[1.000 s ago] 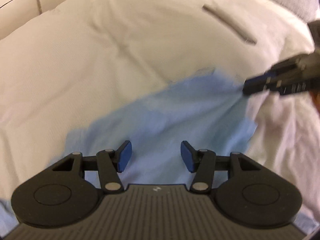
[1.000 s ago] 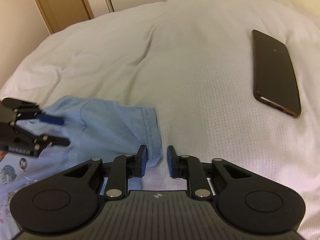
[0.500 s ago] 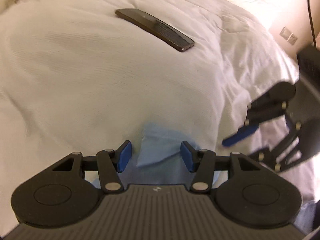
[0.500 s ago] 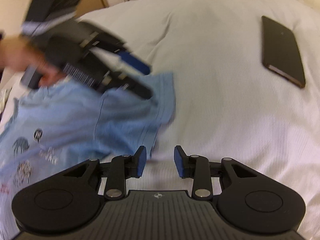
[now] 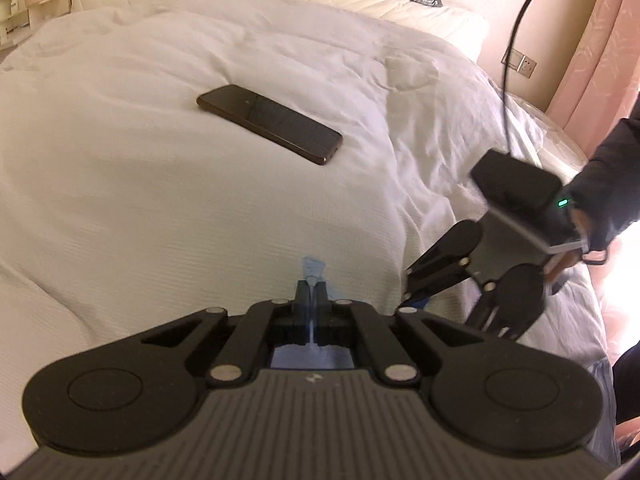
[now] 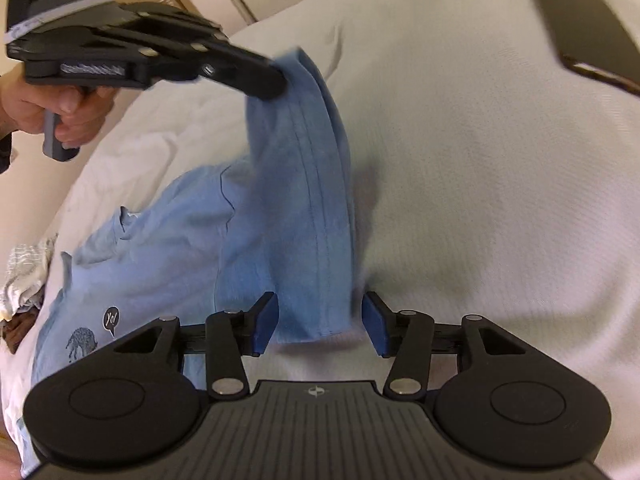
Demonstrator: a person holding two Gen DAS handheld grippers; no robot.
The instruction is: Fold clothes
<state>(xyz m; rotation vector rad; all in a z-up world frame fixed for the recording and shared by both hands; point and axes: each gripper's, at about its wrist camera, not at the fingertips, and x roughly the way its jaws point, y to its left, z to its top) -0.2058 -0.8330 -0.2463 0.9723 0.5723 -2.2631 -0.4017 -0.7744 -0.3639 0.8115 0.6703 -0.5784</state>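
Fingers of the left gripper [image 6: 280,76] are pinching a sleeve edge of the light-blue T-shirt [image 6: 208,240], lifting it off the white duvet [image 6: 500,200]. The right gripper [image 6: 318,322] is hovering spread around the hem; a phone [image 5: 270,122] is lying far off.

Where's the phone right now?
The phone lies flat on the white duvet, apart from the blue shirt. In the left wrist view it is up the bed; in the right wrist view, at the top right corner.
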